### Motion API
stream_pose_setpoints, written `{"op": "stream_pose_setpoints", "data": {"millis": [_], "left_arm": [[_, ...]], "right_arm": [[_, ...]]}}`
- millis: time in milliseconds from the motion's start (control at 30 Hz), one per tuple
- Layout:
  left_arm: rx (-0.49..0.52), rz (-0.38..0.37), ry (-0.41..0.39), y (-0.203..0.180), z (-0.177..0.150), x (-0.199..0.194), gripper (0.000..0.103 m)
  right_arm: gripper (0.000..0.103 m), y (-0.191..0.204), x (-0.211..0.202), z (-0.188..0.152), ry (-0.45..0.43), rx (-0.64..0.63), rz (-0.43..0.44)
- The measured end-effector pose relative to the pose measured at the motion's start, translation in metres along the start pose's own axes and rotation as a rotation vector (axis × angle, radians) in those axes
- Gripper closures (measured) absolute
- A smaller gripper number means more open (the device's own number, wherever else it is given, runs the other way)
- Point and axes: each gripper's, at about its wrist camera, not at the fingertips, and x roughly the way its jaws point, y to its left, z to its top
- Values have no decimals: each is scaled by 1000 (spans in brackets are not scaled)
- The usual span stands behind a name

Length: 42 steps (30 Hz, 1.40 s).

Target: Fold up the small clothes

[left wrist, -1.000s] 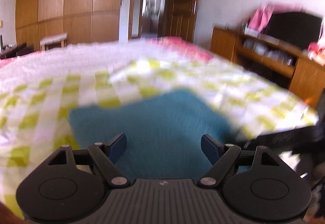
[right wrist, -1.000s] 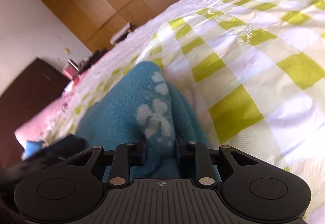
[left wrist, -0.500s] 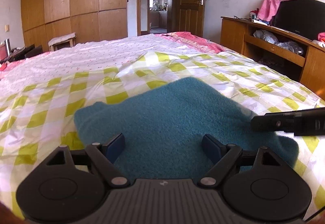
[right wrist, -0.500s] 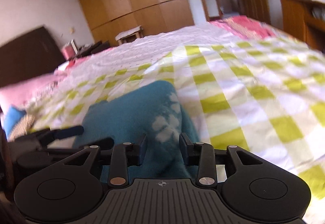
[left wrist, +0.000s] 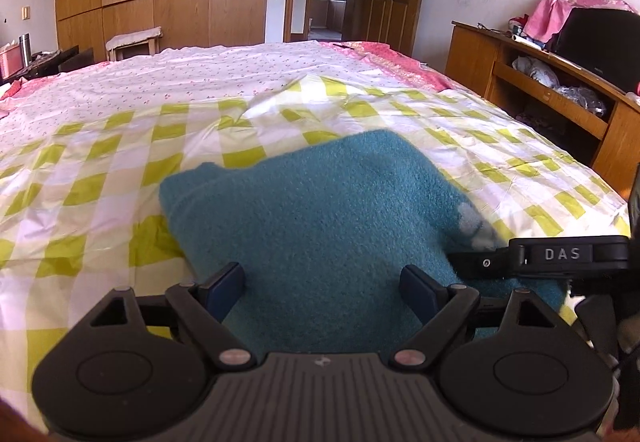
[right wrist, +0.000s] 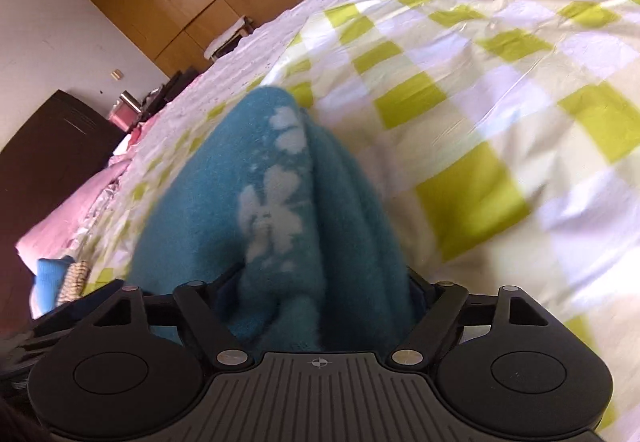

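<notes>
Teal garment (right wrist: pixel 280 209) lies bunched between right gripper's (right wrist: pixel 320 294) spread fingers (right wrist: pixel 228 282).

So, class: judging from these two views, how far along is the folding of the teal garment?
Done: the teal garment lies doubled on the checked sheet. In hand: the right claw has just been opening, fabric between its fingers; the left claw is open. Left: any final fold, unclear.
</notes>
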Motion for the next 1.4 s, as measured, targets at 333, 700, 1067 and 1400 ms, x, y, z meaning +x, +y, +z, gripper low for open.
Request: {"op": "stream_pose_setpoints", "data": {"millis": [333, 700, 1067, 1400], "left_arm": [[-54, 25, 30, 21, -12, -15, 11], [-67, 55, 48, 24, -21, -36, 10], [-65, 104, 65, 20, -29, -47, 9], [-49, 132, 68, 16, -34, -50, 6]], "right_arm": [[31, 52, -3, -7, -21, -155, -123], [42, 111, -33, -38, -92, -462, -265], [50, 113, -35, -45, -86, -478, -314], [49, 108, -26, -46, -56, -458, -348]]}}
